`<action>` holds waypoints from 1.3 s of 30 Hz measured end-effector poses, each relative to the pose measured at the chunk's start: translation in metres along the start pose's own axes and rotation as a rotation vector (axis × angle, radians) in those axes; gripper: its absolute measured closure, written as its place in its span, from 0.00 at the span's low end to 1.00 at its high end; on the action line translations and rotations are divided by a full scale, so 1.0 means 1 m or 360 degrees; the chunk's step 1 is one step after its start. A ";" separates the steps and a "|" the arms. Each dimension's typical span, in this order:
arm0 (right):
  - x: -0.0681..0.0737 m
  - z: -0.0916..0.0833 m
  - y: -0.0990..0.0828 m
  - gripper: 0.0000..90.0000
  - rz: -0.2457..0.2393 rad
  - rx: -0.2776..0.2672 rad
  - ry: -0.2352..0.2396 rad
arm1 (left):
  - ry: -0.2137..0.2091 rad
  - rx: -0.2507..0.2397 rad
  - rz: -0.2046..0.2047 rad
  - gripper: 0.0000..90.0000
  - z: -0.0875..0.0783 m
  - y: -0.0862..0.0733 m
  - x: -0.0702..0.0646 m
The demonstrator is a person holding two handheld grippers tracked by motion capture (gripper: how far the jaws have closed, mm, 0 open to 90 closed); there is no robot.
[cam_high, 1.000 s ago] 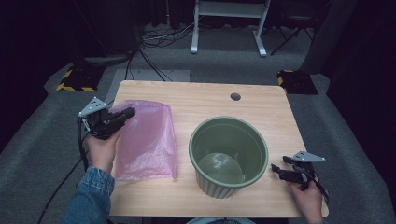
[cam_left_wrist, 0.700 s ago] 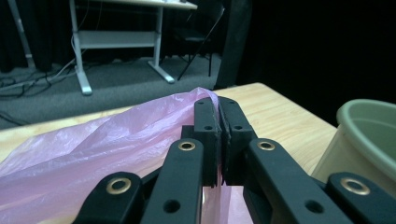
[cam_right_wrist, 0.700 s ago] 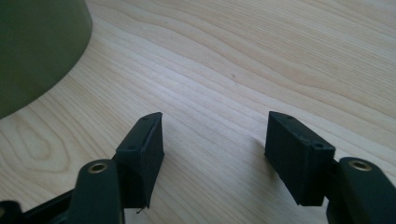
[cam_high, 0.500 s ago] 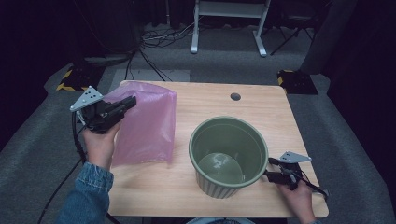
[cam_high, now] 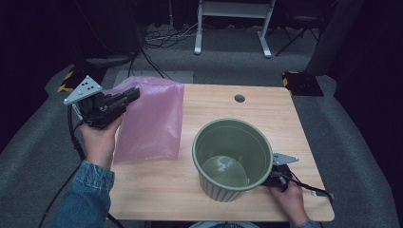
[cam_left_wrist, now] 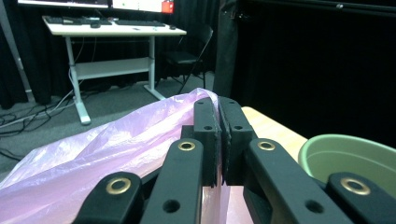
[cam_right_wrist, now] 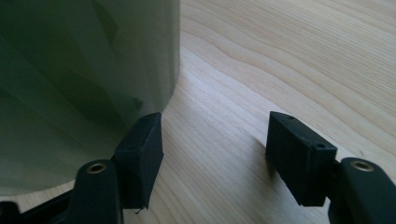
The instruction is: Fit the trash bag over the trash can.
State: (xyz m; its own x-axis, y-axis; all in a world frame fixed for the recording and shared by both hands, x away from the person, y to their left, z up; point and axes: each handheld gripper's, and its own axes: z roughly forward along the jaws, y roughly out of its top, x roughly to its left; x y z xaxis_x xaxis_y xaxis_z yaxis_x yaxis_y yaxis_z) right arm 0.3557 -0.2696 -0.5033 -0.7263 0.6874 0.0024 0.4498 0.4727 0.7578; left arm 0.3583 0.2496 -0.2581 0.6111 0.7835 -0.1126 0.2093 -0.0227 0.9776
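While the right gripper point(cam_high: 274, 179) sits low at the bottom right of the high view, jaws wide w/ nothing between them, one jaw tip is at or just short of the outer wall of the green pot point(cam_high: 233, 159); its own view shows bare wood in the gap. The pot stands upright at lower centre of the table point(cam_high: 266, 107), mouth up, apparently empty. Farther back, at upper left, the left gripper point(cam_high: 124, 98) is clamped tight on the top edge of the pink bag point(cam_high: 152, 121), which hangs lifted. The bag lies left of the pot, so prob. the left hand carries it rightward over the rim.
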 end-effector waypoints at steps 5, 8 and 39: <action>0.007 0.004 0.003 0.40 -0.0015 0.0001 0.0012 | -0.0011 -0.0020 0.0012 0.96 -0.003 0.011 -0.005; 0.011 0.006 0.005 0.40 -0.0045 0.0000 0.0049 | -0.0019 -0.0037 0.0019 0.96 -0.004 0.017 -0.007; 0.012 0.005 0.004 0.40 -0.0045 0.0003 0.0054 | -0.0120 -0.0162 0.0188 0.98 -0.001 0.092 -0.030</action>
State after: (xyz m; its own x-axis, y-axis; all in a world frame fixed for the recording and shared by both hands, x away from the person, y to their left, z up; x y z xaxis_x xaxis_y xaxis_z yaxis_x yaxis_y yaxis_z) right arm 0.3519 -0.2567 -0.5034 -0.7560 0.6545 0.0033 0.4298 0.4926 0.7567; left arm 0.3584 0.2250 -0.1646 0.6832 0.7302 -0.0049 0.0564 -0.0461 0.9973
